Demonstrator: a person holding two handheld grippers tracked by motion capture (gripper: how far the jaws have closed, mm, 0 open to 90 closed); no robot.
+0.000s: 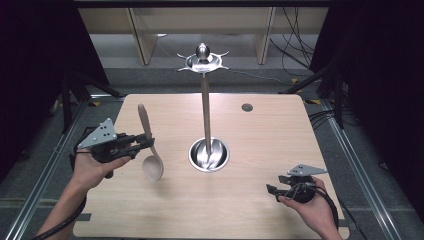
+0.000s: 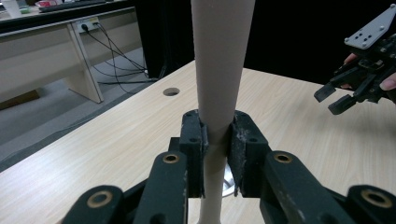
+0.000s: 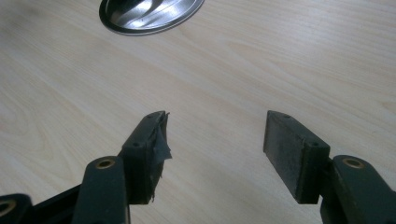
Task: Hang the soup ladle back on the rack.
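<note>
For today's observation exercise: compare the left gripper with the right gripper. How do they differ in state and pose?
The left gripper is shut on the wooden spoon, clamping its handle; the right gripper is open and holds nothing. The left gripper is raised, with the spoon's bowl hanging down above the table; the right gripper sits low near the table's front right corner. Both are black, hand-held, and point inward toward the metal stand.
</note>
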